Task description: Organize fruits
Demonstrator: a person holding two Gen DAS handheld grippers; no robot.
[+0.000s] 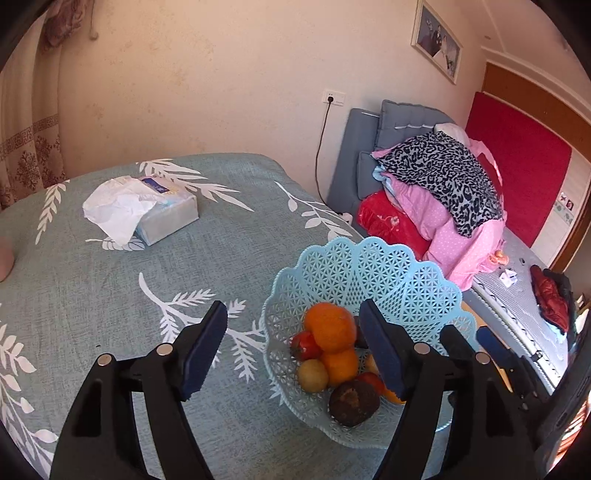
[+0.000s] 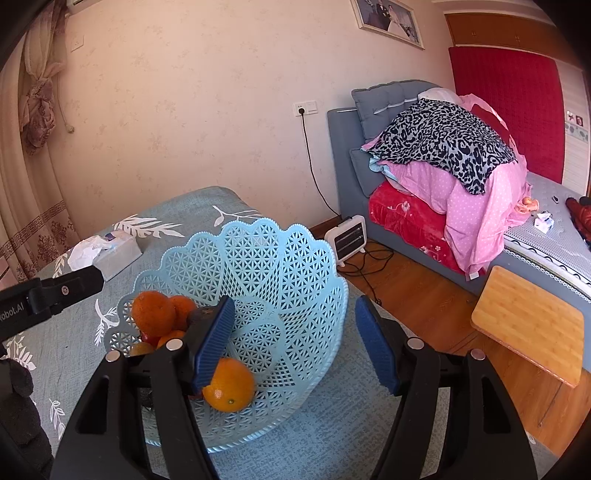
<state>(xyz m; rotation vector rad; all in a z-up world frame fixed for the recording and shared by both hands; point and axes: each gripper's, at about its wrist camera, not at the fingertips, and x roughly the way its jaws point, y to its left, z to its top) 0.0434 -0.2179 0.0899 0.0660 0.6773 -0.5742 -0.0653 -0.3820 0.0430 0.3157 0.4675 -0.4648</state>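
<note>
Fruits behind the right gripper's finger (image 2: 214, 343): hiding, kinds unclear.
Pink object (image 1: 5, 258): being cropped by the left edge.
Wall picture (image 2: 388, 20): being cropped at the top.

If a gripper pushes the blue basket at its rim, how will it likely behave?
The blue basket looks like thin lattice plastic, so its rim probably flexes. The fruits sit to one side, so it may tip or pivot rather than slide straight on the tablecloth.

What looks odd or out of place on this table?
Little does. The fruit sits piled in the blue basket. Only the tissue box looks untidy, with a crumpled tissue spilling from its top onto the tablecloth.
</note>
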